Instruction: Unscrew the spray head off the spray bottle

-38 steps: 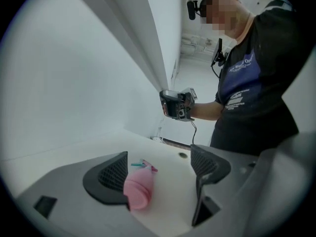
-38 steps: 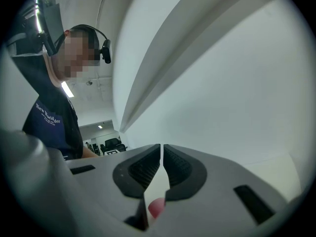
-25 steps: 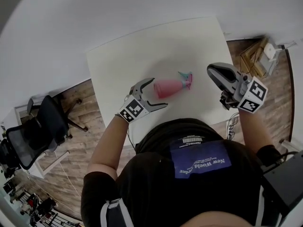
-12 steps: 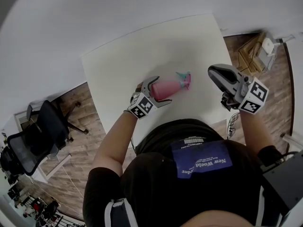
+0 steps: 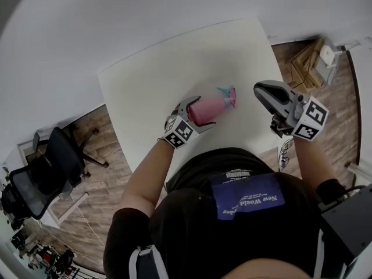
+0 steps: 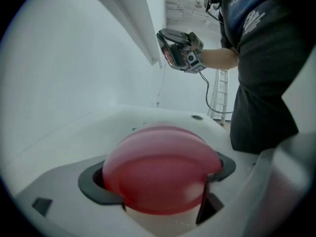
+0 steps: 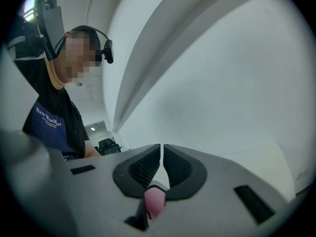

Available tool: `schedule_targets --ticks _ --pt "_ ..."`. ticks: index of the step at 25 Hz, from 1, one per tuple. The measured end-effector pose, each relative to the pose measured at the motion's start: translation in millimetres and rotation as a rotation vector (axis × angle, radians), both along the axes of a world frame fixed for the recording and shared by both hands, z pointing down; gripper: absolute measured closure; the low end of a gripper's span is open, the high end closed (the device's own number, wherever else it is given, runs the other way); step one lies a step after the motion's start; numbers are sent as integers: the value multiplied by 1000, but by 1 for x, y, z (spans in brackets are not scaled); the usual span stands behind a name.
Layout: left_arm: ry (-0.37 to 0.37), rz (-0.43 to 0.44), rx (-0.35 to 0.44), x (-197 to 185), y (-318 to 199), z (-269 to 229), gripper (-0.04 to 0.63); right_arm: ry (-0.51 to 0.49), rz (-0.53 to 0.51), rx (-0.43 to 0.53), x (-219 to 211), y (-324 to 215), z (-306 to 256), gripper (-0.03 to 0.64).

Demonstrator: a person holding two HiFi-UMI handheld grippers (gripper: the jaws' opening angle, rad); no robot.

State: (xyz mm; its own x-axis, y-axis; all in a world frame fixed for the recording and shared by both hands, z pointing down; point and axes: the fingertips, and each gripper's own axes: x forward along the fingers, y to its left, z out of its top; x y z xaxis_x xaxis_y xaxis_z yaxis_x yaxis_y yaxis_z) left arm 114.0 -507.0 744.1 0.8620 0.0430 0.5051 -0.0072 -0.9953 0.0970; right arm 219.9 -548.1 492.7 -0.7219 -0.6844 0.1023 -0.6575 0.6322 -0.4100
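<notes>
Jaws of the left gripper clenched on the pink spray bottle, one dark pad against each flank of its rounded base end. Bottle body filling the whole gap between the pads and bulging forward past them.

From the head view: spray bottle lying on its side on the white bench, near the edge closest to the person, base toward the left gripper, neck toward the right. Spray head, teal with a pink part, on the neck at the far end from the grasp, clear of both grippers.

Jaws of the right gripper clenched together, ribbed pads meeting along a thin seam, nothing gripped between them. Held in the air at the bench's right side, tips toward the spray head, near it but apart from it. Marker cube at its rear, toward the person's forearm. Small pink piece under those pads in the right gripper view, not identifiable.

Beyond the bench: wooden floor, black office chair at lower left, white wall behind.
</notes>
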Motion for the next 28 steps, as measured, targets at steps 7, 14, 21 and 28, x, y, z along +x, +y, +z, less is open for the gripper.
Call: schedule_targets --ticks 7,14,21,28 --pt "162 -35 37 -4 -13 -84 110 -27 37 -53 11 -2 -1 621" --pt "300 -33 187 -27 -23 -199 110 -154 -43 -291 4 -7 8 429" --pt "339 7 359 -55 23 -273 110 -211 -403 -372 -83 35 -31 370" --pt "348 -30 465 -77 43 -317 110 -115 -586 -323 -126 59 -79 480"
